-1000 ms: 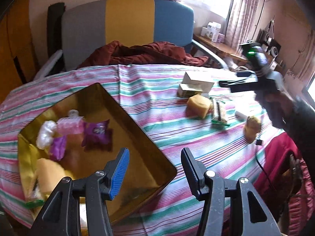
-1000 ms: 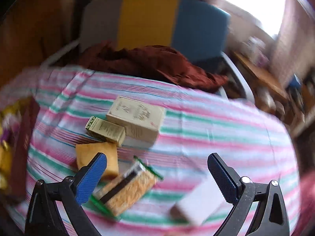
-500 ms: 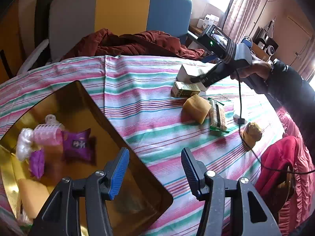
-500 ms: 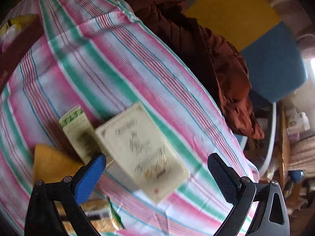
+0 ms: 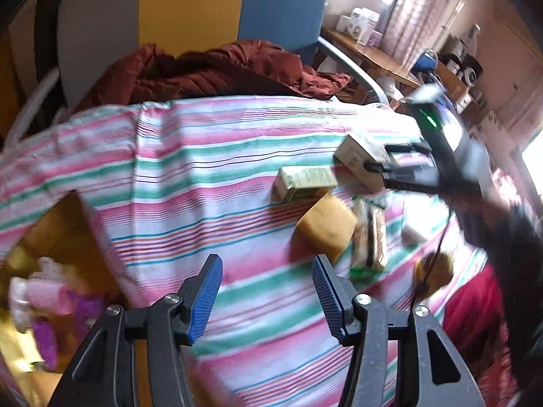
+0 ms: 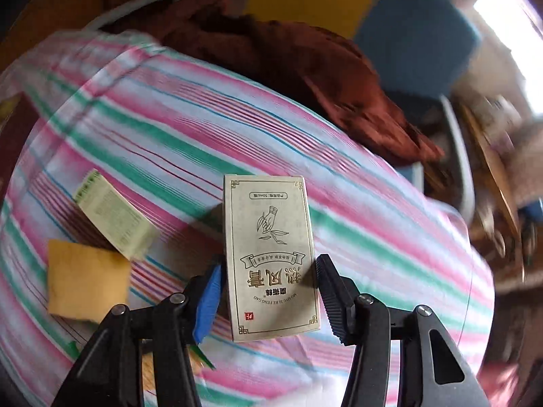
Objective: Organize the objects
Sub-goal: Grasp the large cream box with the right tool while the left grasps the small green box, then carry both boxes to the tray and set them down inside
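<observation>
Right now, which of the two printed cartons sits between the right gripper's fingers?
The larger cream carton with gold lettering, framed by the right gripper. The smaller green-printed carton lies off to its left, beside the yellow sponge.

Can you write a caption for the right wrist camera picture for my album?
Right gripper closing around a cream box on the striped tablecloth.

Cream printed box (image 6: 269, 257) lies flat between right tongs (image 6: 268, 291); green carton (image 6: 113, 220) nearby.
</observation>
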A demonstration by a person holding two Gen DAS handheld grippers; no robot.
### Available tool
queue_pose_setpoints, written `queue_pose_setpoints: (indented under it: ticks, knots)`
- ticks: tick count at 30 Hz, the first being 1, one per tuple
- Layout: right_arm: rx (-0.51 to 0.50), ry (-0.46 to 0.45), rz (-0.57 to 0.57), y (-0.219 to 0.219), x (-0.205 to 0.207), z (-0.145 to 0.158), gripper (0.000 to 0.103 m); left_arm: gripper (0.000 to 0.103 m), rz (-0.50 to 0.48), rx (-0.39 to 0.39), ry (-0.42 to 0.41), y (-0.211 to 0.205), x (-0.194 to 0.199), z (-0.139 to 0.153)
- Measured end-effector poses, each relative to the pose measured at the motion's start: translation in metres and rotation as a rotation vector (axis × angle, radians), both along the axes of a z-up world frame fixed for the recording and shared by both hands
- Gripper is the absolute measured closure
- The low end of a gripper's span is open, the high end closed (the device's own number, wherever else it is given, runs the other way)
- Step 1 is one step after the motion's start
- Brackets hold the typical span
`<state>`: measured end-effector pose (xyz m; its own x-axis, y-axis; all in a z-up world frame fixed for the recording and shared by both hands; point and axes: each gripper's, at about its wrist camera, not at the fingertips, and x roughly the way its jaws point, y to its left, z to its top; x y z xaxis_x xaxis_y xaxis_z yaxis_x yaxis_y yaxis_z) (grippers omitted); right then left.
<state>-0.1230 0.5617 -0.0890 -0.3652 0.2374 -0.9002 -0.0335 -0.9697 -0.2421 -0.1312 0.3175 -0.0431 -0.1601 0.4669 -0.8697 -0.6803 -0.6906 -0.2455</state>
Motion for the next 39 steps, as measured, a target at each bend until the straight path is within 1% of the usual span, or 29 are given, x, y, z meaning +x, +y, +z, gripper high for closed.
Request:
queue_pose_setpoints:
  ticks: [2, 3, 4, 5, 6, 8, 9, 11, 13, 15, 16, 17, 19, 22, 26, 27, 29, 30, 31, 33, 35, 38, 39]
  knots:
    - [-0.001, 0.038, -0.064, 0.006, 0.014, -0.001, 0.049, 0.047, 0.002, -0.016, -0.038, 0.019, -0.008, -0.006]
    - [-0.017, 0.061, -0.091, 0.008, 0.020, -0.001, 0.048, 0.045, 0.013, -0.029, -0.038, 0.027, -0.011, -0.007]
    - [-0.027, 0.081, -0.107, 0.010, 0.024, -0.001, 0.048, 0.036, 0.010, -0.032, -0.038, 0.036, -0.013, -0.008]
    - [-0.030, 0.097, -0.112, 0.011, 0.027, -0.001, 0.049, 0.030, -0.002, -0.031, -0.042, 0.049, -0.015, -0.009]
    - [-0.032, 0.103, -0.110, 0.010, 0.027, -0.001, 0.049, 0.023, 0.005, -0.029, -0.050, 0.055, -0.017, -0.010]
    - [-0.030, 0.112, -0.100, 0.008, 0.026, -0.002, 0.049, 0.021, 0.023, -0.006, -0.079, 0.072, -0.024, -0.015]
    - [-0.034, 0.111, -0.098, 0.008, 0.027, -0.003, 0.049, 0.021, 0.035, -0.014, -0.084, 0.079, -0.027, -0.019]
    - [-0.053, 0.103, -0.093, 0.009, 0.026, -0.010, 0.049, 0.020, 0.059, -0.036, -0.065, 0.096, -0.032, -0.024]
    - [-0.070, 0.092, -0.092, 0.012, 0.025, -0.016, 0.049, 0.017, 0.058, -0.061, -0.051, 0.109, -0.034, -0.029]
    - [-0.103, 0.081, -0.100, 0.015, 0.027, -0.021, 0.049, 0.016, 0.041, -0.064, -0.058, 0.121, -0.034, -0.033]
    - [-0.115, 0.079, -0.103, 0.017, 0.027, -0.022, 0.049, 0.013, 0.034, -0.069, -0.050, 0.125, -0.032, -0.034]
    - [-0.123, 0.079, -0.107, 0.019, 0.026, -0.024, 0.049, 0.011, 0.031, -0.093, -0.027, 0.131, -0.032, -0.037]
    - [-0.136, 0.082, -0.112, 0.020, 0.027, -0.023, 0.049, 0.009, 0.029, -0.117, -0.017, 0.138, -0.032, -0.043]
    - [-0.147, 0.089, -0.119, 0.022, 0.029, -0.022, 0.048, 0.009, 0.023, -0.160, -0.006, 0.146, -0.032, -0.052]
    - [-0.163, 0.094, -0.143, 0.030, 0.030, -0.020, 0.042, 0.009, 0.005, -0.204, 0.032, 0.152, -0.028, -0.062]
    - [-0.165, 0.096, -0.147, 0.031, 0.031, -0.019, 0.042, 0.009, 0.012, -0.208, 0.027, 0.152, -0.029, -0.064]
    - [-0.163, 0.098, -0.152, 0.033, 0.032, -0.019, 0.042, 0.015, 0.024, -0.211, 0.018, 0.151, -0.032, -0.069]
    - [-0.158, 0.098, -0.152, 0.033, 0.032, -0.019, 0.042, 0.027, 0.031, -0.211, 0.021, 0.151, -0.033, -0.070]
    - [-0.151, 0.099, -0.151, 0.032, 0.032, -0.019, 0.043, 0.028, 0.038, -0.199, 0.022, 0.148, -0.034, -0.070]
    - [-0.135, 0.102, -0.140, 0.030, 0.031, -0.018, 0.050, 0.028, 0.045, -0.171, 0.013, 0.139, -0.035, -0.068]
    - [-0.110, 0.117, -0.127, 0.027, 0.031, -0.016, 0.052, 0.028, 0.054, -0.128, 0.015, 0.129, -0.035, -0.062]
    - [-0.101, 0.152, -0.115, 0.024, 0.032, -0.009, 0.052, 0.028, 0.074, -0.060, 0.053, 0.105, -0.030, -0.042]
    - [-0.098, 0.163, -0.113, 0.023, 0.033, -0.007, 0.052, 0.028, 0.075, -0.048, 0.062, 0.099, -0.027, -0.036]
